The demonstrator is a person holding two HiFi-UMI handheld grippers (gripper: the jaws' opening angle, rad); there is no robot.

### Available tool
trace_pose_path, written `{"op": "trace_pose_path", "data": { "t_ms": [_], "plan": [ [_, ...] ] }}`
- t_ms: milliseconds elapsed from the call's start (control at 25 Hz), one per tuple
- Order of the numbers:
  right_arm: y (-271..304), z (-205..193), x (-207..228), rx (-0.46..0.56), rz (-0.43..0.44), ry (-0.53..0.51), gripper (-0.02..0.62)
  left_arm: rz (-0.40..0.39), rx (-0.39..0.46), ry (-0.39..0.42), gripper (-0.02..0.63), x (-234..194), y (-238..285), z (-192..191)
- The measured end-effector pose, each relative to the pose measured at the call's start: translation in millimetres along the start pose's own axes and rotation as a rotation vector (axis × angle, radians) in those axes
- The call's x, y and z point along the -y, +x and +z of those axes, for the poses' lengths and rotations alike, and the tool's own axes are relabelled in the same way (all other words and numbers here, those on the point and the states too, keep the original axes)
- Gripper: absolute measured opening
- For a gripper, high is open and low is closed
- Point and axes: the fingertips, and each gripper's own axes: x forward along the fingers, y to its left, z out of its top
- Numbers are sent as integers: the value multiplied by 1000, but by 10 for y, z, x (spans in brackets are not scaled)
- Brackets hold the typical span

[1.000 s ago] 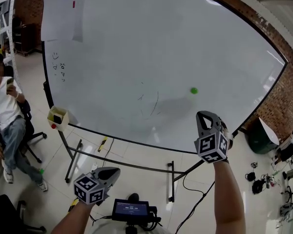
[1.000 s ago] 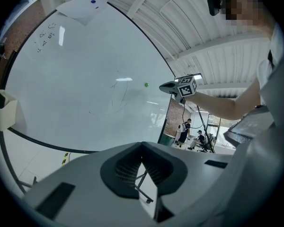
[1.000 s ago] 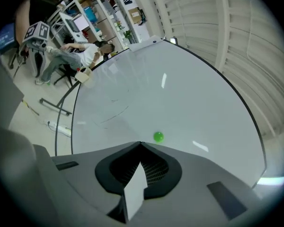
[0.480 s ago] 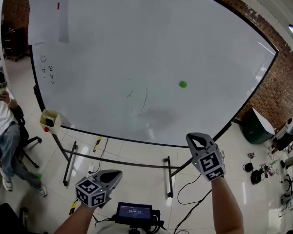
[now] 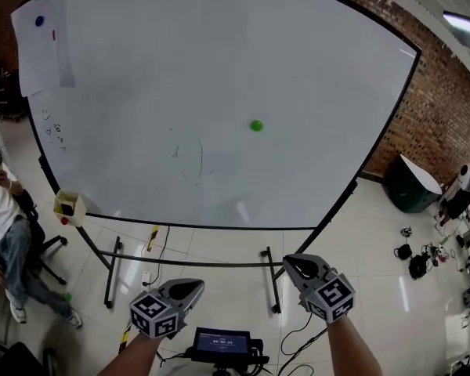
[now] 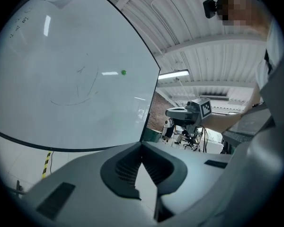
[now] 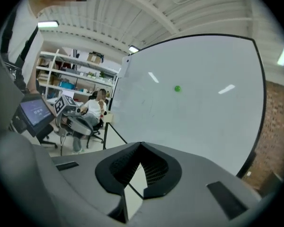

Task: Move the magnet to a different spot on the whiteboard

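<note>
A small green magnet point(image 5: 256, 125) sticks to the big whiteboard point(image 5: 219, 61), a little right of some faint pen strokes. Both grippers hang low in the head view, below the board's bottom edge and well away from the magnet. My left gripper point(image 5: 197, 287) is shut and holds nothing; in its own view the magnet point(image 6: 123, 72) is far ahead on the board point(image 6: 57, 46). My right gripper point(image 5: 288, 262) is shut and empty too; its view shows the magnet point(image 7: 177, 88) high on the board point(image 7: 208, 117).
A paper sheet point(image 5: 43, 53) with a blue magnet point(image 5: 39, 21) hangs at the board's top left. A yellow box point(image 5: 69, 207) sits at its lower left corner. A seated person point(image 5: 4, 225) is at the left, a dark bin point(image 5: 411, 182) and cables point(image 5: 423, 261) at the right.
My right gripper has dropped from beside the board's lower edge to well below it and rolled over. The left gripper has shifted a little. The magnet stays in place on the board.
</note>
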Motion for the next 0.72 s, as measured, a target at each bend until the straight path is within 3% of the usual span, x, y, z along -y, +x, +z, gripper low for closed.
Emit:
{"op": "trace_pose_path", "data": {
  "t_ms": [320,520,720],
  "plan": [
    [-667,-579,-59,113,39,277,31,22,-8,-20,12,513,449,-75],
    [-956,-758,-72,161,75,339,29,32,-11,-71,12,809,667,-181],
    [-1125,-964,-69,188,115,392,29,68,-15,-66,12,980,828,-227]
  ]
}}
